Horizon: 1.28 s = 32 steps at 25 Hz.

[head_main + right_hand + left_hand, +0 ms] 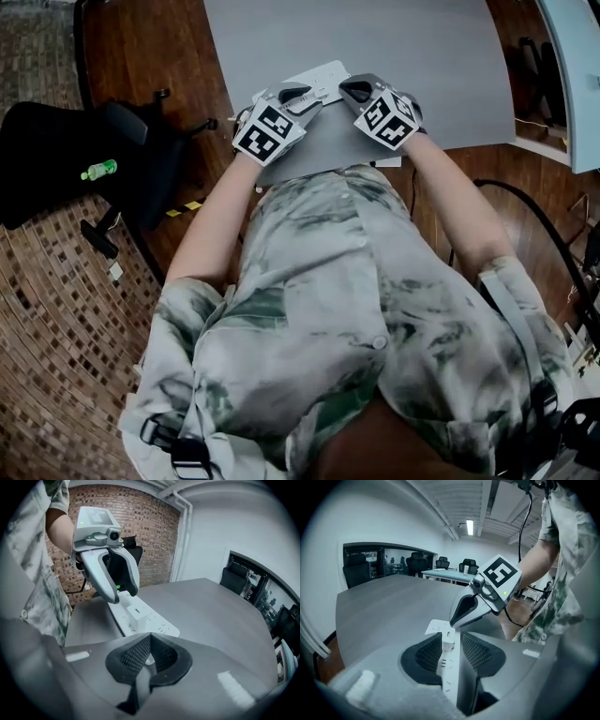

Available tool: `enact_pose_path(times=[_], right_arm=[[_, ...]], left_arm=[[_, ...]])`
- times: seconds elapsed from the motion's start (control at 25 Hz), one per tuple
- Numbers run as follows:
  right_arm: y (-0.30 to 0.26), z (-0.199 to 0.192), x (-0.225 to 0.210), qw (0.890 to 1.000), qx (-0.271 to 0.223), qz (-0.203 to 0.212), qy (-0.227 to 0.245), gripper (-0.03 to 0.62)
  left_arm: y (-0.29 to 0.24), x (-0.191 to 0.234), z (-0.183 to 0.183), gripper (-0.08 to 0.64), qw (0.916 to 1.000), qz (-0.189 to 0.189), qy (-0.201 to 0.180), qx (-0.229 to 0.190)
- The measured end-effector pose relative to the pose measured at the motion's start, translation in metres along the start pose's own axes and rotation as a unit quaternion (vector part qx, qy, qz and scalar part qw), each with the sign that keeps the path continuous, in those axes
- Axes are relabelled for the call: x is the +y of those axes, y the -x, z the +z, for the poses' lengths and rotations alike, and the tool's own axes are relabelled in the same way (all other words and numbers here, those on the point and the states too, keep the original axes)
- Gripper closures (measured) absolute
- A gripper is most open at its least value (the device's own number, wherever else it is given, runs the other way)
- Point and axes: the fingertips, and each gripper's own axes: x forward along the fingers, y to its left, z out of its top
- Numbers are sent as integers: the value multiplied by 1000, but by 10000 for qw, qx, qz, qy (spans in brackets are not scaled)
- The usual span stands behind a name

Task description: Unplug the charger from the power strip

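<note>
A white power strip (328,73) lies near the front edge of the grey table (422,66). A small white charger (138,613) is plugged into it and stands upright. My left gripper (298,95) hangs over the strip's left part. Its jaws are open, with the charger (448,640) and strip (446,667) showing in the gap between the pads (429,653); I see no pad pressing on them. My right gripper (356,90) hovers at the strip's right end. In the right gripper view (150,635) its fingertips meet, holding nothing, a short way before the strip (154,623).
A black office chair (103,150) with a green bottle (98,170) on it stands on the floor at the left. A dark cable (544,225) runs over the floor at the right. More desks and chairs (454,571) stand at the room's far end.
</note>
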Motion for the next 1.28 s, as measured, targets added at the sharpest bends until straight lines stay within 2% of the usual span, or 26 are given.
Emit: enact_pose_path(times=[0.12, 0.4, 0.48, 0.72, 0.84, 1.08, 1.28], right_arm=[[-6, -7, 7, 9998, 192, 53, -34, 586], [-10, -8, 9, 9990, 436, 60, -14, 592], [-10, -9, 12, 9982, 590, 98, 62, 595], [-13, -13, 15, 9940, 1058, 51, 273, 597], [-13, -13, 16, 9921, 1235, 59, 221, 597], [-14, -16, 16, 9881, 1496, 50, 362, 597], [-17, -12, 18, 9876, 1473, 81, 530, 598]], left_arm=[[-20, -5, -7, 416, 9992, -215, -246, 239], [-48, -6, -15, 423, 9951, -387, -686, 595], [-50, -8, -16, 453, 9949, -358, -723, 605], [-51, -10, -16, 460, 9938, -358, -866, 602], [-51, -12, -16, 460, 9935, -353, -886, 627], [-50, -10, -13, 463, 9927, -291, -932, 714], [-50, -10, -18, 463, 9925, -201, -908, 791]])
